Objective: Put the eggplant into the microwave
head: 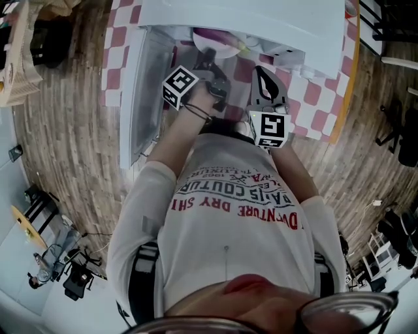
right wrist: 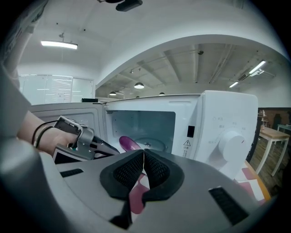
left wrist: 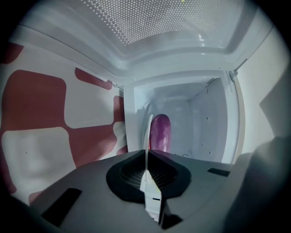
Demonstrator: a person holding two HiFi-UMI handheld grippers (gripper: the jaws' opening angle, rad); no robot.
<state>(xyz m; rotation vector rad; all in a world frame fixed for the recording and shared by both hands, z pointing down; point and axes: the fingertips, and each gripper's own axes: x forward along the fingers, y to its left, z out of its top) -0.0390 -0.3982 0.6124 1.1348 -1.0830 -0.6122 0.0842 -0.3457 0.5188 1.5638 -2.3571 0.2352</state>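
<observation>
At the left, we see the microwave [right wrist: 227,123] with its door [head: 147,91] swung open, and our left gripper [left wrist: 147,154] points into the cavity mouth, jaws pressed together on nothing. The eggplant [left wrist: 160,132] lies inside, on the left part of the cavity floor. Our right gripper [right wrist: 143,152], also closed and empty, hovers before the opening.

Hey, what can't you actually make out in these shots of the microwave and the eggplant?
- Left gripper view: the lower end of the eggplant is hidden behind the shut left gripper.
- Head view: the top of the microwave covers its cavity, so what the eggplant rests on is unseen.
- Right gripper view: the labels around the dial are too small to read.
</observation>
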